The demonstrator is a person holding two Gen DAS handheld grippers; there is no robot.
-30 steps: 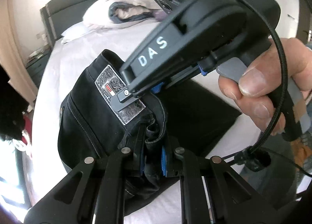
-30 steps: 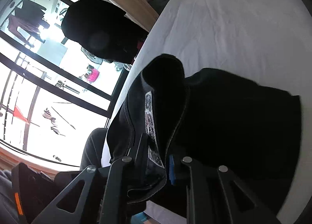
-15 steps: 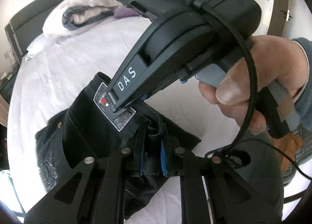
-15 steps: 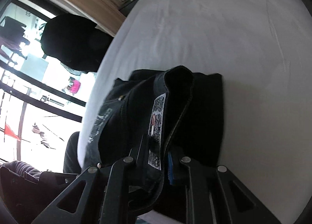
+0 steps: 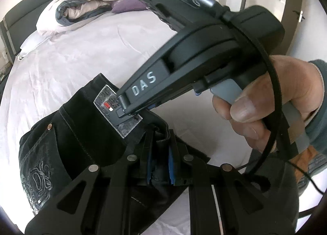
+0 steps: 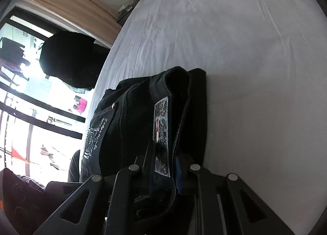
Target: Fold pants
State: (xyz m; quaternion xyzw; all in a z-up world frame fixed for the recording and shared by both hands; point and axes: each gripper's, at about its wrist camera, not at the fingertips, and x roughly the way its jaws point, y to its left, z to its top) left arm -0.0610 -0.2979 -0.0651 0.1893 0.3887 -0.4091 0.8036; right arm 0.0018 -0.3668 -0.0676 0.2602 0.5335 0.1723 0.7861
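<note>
Currently left tool [image 5: 160, 151] and right tool [image 6: 164, 163] both clamp the black pants [image 5: 81, 138] waistband. Pants bunched on the bed [image 6: 235, 51], near its window-side edge.

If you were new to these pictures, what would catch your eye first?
The black pants on the white bed, waistband pinched by both grippers: the left from below, the right on the patterned label. Behind, a rolled duvet lies at the headboard.

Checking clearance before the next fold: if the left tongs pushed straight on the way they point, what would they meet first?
The black pants themselves: the left tongs are already shut on the waistband. Just beyond is the right tongs gripping the label patch, though depth is unclear.
</note>
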